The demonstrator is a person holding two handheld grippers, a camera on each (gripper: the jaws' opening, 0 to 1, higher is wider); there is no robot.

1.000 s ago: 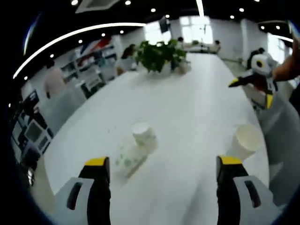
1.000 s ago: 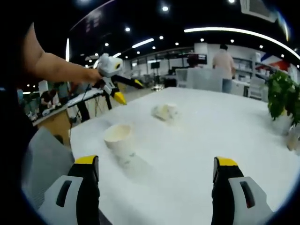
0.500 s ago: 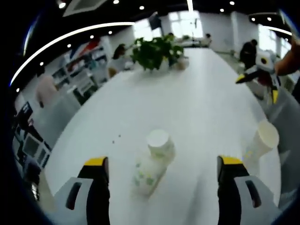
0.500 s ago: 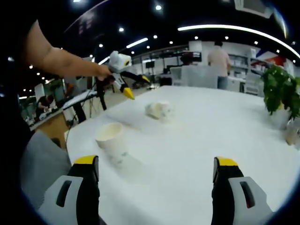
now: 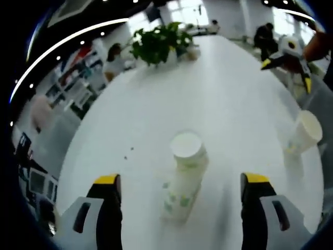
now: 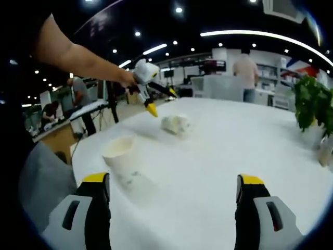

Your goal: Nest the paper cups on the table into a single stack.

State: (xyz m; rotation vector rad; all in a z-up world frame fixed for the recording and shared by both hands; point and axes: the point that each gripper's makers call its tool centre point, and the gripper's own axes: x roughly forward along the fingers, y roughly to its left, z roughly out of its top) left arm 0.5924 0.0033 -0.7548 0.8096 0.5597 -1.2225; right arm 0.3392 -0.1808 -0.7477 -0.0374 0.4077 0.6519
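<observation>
Long white table (image 5: 229, 83) running far back, a potted plant (image 5: 156, 44) well up it. On its near part, two paper cups well apart: a green-printed cup (image 5: 184, 174) lying on its side between the wide-spread jaws of the left gripper (image 5: 182, 205), and a plain cup (image 6: 122, 156) upright near the edge, just ahead of the right gripper (image 6: 174, 208), jaws wide, holding nothing.
</observation>
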